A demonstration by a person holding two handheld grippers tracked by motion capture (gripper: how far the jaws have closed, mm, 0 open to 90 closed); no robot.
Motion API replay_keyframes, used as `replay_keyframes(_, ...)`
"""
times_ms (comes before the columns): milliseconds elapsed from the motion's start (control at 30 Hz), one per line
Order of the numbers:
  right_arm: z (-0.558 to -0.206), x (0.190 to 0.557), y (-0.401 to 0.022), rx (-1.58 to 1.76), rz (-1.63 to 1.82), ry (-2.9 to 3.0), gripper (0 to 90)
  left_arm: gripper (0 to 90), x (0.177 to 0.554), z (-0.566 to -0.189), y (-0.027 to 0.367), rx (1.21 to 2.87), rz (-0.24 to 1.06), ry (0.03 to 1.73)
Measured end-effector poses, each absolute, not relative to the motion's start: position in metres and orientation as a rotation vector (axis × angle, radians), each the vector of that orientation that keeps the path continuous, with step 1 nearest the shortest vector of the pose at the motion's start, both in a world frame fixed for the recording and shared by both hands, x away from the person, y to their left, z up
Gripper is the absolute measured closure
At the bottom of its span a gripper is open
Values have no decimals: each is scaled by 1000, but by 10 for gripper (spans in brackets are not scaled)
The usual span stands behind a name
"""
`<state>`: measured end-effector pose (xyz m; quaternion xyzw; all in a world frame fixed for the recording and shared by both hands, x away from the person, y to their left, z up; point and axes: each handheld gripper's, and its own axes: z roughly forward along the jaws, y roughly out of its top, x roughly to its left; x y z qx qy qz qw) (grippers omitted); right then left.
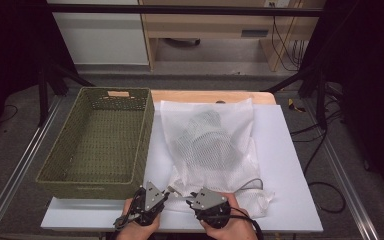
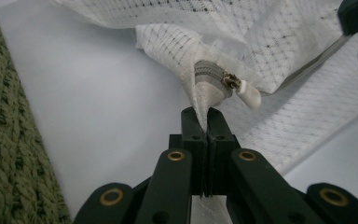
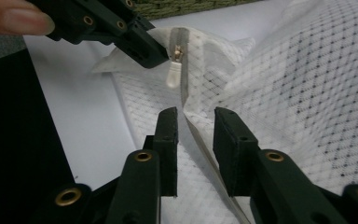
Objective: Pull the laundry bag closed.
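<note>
A white mesh laundry bag point(image 1: 210, 145) lies on the white table sheet with something grey inside it. My left gripper point(image 2: 206, 114) is shut on the bag's near corner, right at the end of the grey zipper. The white zipper pull point(image 2: 249, 95) hangs just beyond its tips. In the right gripper view, my right gripper point(image 3: 196, 119) stands open. The zipper tape runs between its jaws without being pressed, and the pull point(image 3: 174, 74) sits a little ahead of them. In the high view both grippers, left point(image 1: 169, 191) and right point(image 1: 192, 199), are close together at the table's front edge.
A green woven basket point(image 1: 87, 179), with nothing in it, stands on the left, its wall close beside my left gripper point(image 3: 154, 53). The white sheet point(image 1: 285, 165) shows bare to the right of the bag. Cables and a dark frame surround the table.
</note>
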<state>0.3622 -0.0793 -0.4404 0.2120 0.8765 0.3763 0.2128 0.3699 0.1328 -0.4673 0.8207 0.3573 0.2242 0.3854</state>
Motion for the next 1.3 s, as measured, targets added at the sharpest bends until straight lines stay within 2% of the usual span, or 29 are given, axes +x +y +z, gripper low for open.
replay_keyframes(500, -447, 371, -63, 599, 1040, 2474, 730, 880, 370, -468, 129, 2120, 562, 902)
replay_keyframes(700, -449, 373, -60, 597, 1033, 2484, 716, 764, 373, -470, 129, 2131, 561, 911)
replay_keyframes(833, -450, 373, -58, 591, 1028, 2487, 711, 745, 375, -472, 125, 2142, 551, 900)
replay_keyframes(967, -450, 373, -58, 587, 1030, 2484, 711, 767, 376, -473, 125, 2153, 561, 900)
replay_keyframes(1100, -450, 374, -56, 584, 1026, 2486, 719, 870, 378, -472, 126, 2147, 547, 895)
replay_keyframes(1300, -451, 376, -52, 583, 1023, 2489, 722, 884, 377, -469, 126, 2132, 541, 893)
